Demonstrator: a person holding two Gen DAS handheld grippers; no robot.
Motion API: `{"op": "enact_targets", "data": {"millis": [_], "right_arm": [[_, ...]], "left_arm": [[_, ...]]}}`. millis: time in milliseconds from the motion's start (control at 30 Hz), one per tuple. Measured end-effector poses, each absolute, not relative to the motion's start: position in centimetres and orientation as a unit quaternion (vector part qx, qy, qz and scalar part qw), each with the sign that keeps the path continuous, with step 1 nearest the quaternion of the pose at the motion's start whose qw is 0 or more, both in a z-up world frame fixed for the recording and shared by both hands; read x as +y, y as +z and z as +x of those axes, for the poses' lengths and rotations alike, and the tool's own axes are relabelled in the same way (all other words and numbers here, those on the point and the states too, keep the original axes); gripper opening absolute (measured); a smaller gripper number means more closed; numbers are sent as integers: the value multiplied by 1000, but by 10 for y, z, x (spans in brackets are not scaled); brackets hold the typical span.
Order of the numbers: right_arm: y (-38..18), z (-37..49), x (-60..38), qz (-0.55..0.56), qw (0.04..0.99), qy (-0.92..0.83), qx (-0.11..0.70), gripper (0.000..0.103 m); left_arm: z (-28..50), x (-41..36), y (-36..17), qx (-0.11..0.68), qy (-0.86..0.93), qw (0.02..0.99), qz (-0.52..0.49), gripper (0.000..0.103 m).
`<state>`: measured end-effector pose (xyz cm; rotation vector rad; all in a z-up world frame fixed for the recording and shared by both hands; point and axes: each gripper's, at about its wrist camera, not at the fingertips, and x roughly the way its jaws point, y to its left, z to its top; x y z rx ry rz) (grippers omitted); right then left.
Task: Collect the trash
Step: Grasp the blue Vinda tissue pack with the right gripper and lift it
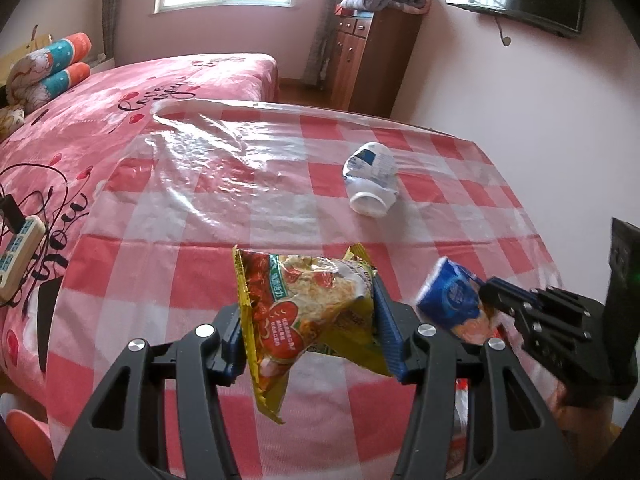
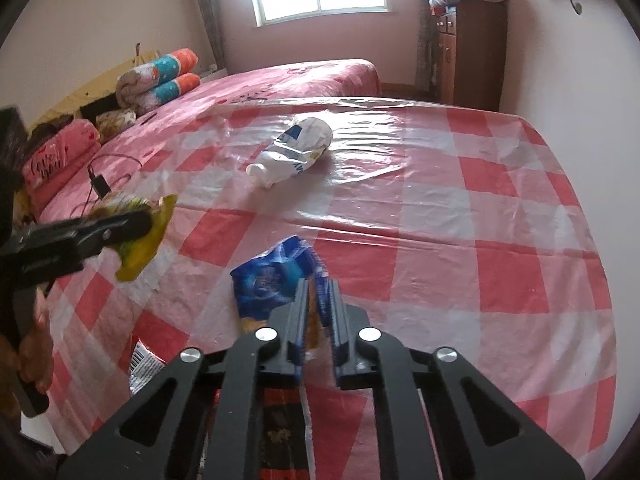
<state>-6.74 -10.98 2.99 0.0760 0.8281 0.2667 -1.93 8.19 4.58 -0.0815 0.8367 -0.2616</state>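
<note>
A yellow and red noodle wrapper (image 1: 296,304) hangs above the checked table, and my left gripper (image 1: 310,314) is shut on it. The right wrist view shows that gripper (image 2: 144,220) at the left with the yellow wrapper (image 2: 140,256) drooping from it. My right gripper (image 2: 318,286) is shut on a crumpled blue wrapper (image 2: 268,276) near the table's front; the left wrist view shows this gripper (image 1: 488,294) and the blue wrapper (image 1: 448,300) at the right. A crushed white plastic bottle (image 1: 372,180) (image 2: 292,152) lies on its side farther back on the table.
The table (image 2: 500,216) wears a red and white checked cloth under clear plastic. A red and white packet with a barcode (image 2: 144,364) lies at its front left edge. A pink bed (image 1: 80,128) adjoins the left side, bearing a power strip (image 1: 16,256) with cables. A wooden cabinet (image 1: 368,60) stands behind.
</note>
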Motion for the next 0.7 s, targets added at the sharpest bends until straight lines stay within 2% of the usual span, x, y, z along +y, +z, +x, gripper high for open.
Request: {"op": "enact_targets", "data": {"millis": [100, 167, 200, 233, 267, 300, 600, 700], "right_arm": [[29, -66, -115, 58, 902, 134, 406, 10], [29, -64, -118, 71, 896, 148, 413, 17], [29, -63, -117, 72, 894, 148, 416, 26], [30, -64, -116, 71, 894, 150, 416, 52], [31, -64, -115, 68, 894, 154, 415, 73], [32, -64, -112, 63, 894, 156, 415, 78], [22, -57, -79, -13, 886, 155, 438, 81], [19, -58, -72, -39, 888, 143, 435, 75]], "left_arm": [[-30, 84, 46, 405, -131, 904, -39, 55], [-36, 86, 46, 406, -131, 904, -39, 55], [-40, 88, 46, 406, -132, 903, -42, 55], [-43, 89, 46, 407, -133, 902, -44, 55], [-45, 90, 46, 408, -134, 902, -45, 55], [-48, 91, 45, 409, -133, 902, -45, 55], [-69, 104, 42, 410, -130, 902, -43, 55], [-77, 109, 39, 413, -130, 900, -47, 55]]}}
